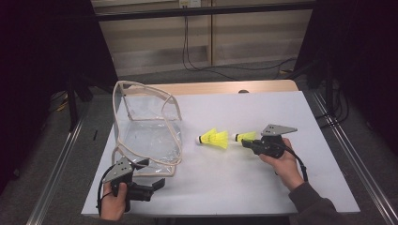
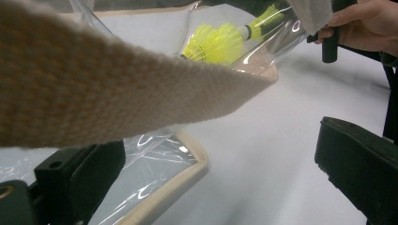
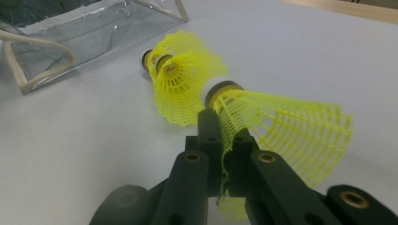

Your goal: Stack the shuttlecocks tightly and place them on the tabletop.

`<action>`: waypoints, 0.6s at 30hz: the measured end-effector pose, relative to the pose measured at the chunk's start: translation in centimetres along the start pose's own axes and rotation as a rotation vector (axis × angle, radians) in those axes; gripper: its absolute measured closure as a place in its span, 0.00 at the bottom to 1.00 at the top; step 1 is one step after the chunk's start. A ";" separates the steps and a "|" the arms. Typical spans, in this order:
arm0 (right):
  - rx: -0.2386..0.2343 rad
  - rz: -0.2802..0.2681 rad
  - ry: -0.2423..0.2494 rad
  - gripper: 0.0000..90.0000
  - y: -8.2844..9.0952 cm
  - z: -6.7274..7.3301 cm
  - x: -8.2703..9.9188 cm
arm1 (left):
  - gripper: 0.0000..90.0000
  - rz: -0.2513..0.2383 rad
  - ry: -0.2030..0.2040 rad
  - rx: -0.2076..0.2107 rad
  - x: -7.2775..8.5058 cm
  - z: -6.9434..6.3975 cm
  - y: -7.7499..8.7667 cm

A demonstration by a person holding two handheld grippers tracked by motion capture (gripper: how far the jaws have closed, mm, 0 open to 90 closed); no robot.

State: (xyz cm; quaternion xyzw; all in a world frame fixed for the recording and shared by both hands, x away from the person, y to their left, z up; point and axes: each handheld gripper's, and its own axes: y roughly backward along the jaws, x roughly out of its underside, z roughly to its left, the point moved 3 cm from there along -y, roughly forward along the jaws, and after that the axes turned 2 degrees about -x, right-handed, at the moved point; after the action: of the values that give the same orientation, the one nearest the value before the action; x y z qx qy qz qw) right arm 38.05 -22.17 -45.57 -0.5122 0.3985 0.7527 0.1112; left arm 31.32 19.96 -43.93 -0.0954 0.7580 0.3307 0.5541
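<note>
Pinching the skirt of a yellow shuttlecock [image 3: 281, 126], your right gripper [image 3: 220, 136] has its jaws pressed together on the mesh, which crumples between them in the right gripper view. The shuttlecock's white-and-gold cork points away from the gripper, toward a pair [image 3: 180, 77] of nested yellow shuttlecocks lying on the white counter [image 3: 94, 140] just ahead of its tips. In the high view your right hand [image 1: 284, 164] holds the gripper [image 1: 245, 140] low over the counter, with the held shuttlecock [image 1: 245, 136] sticking out of its front and the pair [image 1: 215, 138] just beyond, close to it but apart.

Farther along that same line, past the pair, stands a clear bag [image 1: 148, 126] with beige webbing trim, its mouth standing open.

Your left gripper [image 1: 157, 176] sits at the bag's near corner, held by your left hand [image 1: 115, 199]. Its jaws stand apart. In the left gripper view the bag's beige strap [image 2: 94, 89] crosses close above the gripper, slanting over the gap between the jaws, and the bag's trimmed clear wall [image 2: 155, 168] lies just beside the left-hand jaw. Whether that jaw touches the bag you cannot tell from these views. Through the clear plastic beyond the strap you see the yellow shuttlecocks [image 2: 216, 42].
</note>
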 end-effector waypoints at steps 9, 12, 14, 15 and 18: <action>-0.003 0.000 0.000 0.98 -0.2 0.0 -0.1 | 0.02 0.000 0.000 -0.001 0.0 0.0 0.0; -0.003 0.000 -0.003 0.98 -0.3 0.0 -0.1 | 0.02 0.001 0.001 -0.001 0.0 0.0 0.0; -0.003 0.002 0.001 0.99 -0.4 0.0 -0.1 | 0.02 0.001 0.001 -0.001 0.0 0.0 0.0; -0.003 0.002 0.001 0.98 -0.5 0.0 -0.2 | 0.02 0.001 0.001 -0.001 0.0 0.0 0.0; -0.005 0.001 0.002 0.98 -0.6 0.1 -0.3 | 0.02 0.001 0.002 -0.001 0.0 0.0 0.0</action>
State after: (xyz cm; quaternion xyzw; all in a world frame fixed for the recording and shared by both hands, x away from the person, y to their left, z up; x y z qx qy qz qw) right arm 38.45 -21.70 -45.61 -0.5128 0.3971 0.7533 0.1090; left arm 31.31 19.95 -43.92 -0.0958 0.7583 0.3311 0.5534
